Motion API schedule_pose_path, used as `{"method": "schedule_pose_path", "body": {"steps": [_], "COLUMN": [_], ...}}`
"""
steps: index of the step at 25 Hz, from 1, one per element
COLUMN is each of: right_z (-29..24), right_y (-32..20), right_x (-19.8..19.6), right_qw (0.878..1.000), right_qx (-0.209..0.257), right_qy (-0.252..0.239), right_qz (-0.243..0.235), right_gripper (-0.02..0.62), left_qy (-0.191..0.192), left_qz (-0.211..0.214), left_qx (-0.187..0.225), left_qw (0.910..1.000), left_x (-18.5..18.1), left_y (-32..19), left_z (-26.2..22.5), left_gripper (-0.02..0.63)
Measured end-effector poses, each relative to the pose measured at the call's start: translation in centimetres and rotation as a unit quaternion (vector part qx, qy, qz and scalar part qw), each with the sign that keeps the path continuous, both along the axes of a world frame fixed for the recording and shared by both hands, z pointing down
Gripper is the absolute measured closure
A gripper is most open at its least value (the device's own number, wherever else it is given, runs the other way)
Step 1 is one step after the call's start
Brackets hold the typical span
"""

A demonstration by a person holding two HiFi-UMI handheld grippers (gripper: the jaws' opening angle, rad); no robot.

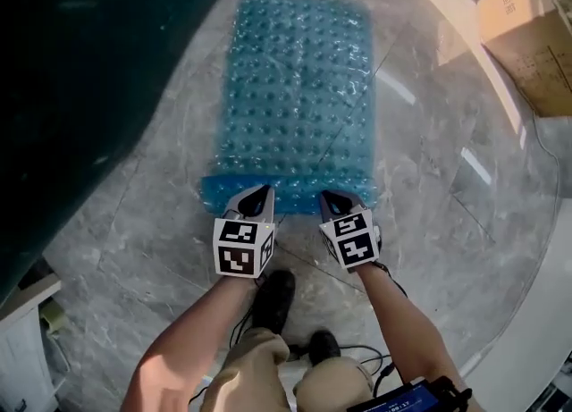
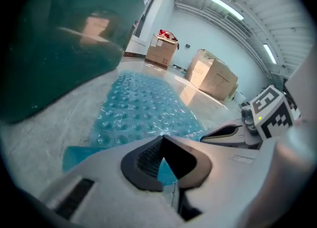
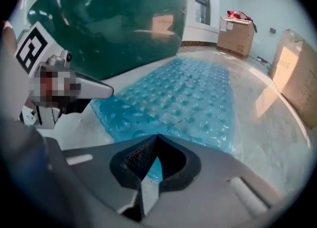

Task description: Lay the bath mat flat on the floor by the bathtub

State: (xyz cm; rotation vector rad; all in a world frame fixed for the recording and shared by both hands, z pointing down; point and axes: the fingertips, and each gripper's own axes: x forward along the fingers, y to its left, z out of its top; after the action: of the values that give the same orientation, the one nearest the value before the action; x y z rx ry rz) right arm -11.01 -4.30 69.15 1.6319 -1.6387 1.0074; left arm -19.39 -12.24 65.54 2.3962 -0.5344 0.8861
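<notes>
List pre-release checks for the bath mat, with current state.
1. Left hand-held gripper shut on bath mat near edge: ok.
2. Right hand-held gripper shut on same edge: ok.
3. Mat lies alongside bathtub: ok.
4. Far part flat on floor: ok.
5. Near edge flat: not ok, pinched in both grippers.
6. Cardboard box clear of mat: ok.

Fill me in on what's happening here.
A person holds a gripper in each hand. The left gripper and right gripper are both shut on the near edge of the blue bath mat, which lies spread on the marble floor beside the dark green bathtub. That gripped edge looks slightly raised, not yet flat.
</notes>
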Motion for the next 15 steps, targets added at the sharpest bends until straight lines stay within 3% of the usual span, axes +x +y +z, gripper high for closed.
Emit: {"method": "schedule_pose_path", "body": {"steps": [3, 8, 11, 13, 15], "right_z": [0.1, 0.2, 0.8, 0.0, -2.4], "right_y": [0.3, 1.6, 3.3, 4.9, 5.3], "right_x": [0.1, -0.4, -2.0, -3.5, -3.7], "right_qw": [0.999, 0.997, 0.996, 0.996, 0.991], "right_qx": [0.0, 0.055, 0.072, 0.069, 0.098], "right_qy": [-0.015, -0.005, -0.007, -0.047, -0.075], "right_qz": [0.038, 0.058, 0.047, 0.037, 0.053], "right_gripper": [0.589, 0.589, 0.589, 0.589, 0.589], "left_qy": [0.011, 0.021, 0.013, 0.005, 0.007], "left_qz": [-0.026, -0.077, -0.069, -0.049, -0.037], "left_qx": [0.012, 0.038, 0.054, 0.06, 0.067], "left_qw": [0.9995, 0.9961, 0.9961, 0.997, 0.997], "left_x": [0.1, -0.8, -2.2, -3.4, -4.6], "left_y": [-0.6, -1.0, 0.8, 3.3, 5.5], "left_z": [1.0, 2.4, 3.5, 4.4, 4.8], "left_gripper": [0.598, 0.598, 0.598, 0.6, 0.6]}}
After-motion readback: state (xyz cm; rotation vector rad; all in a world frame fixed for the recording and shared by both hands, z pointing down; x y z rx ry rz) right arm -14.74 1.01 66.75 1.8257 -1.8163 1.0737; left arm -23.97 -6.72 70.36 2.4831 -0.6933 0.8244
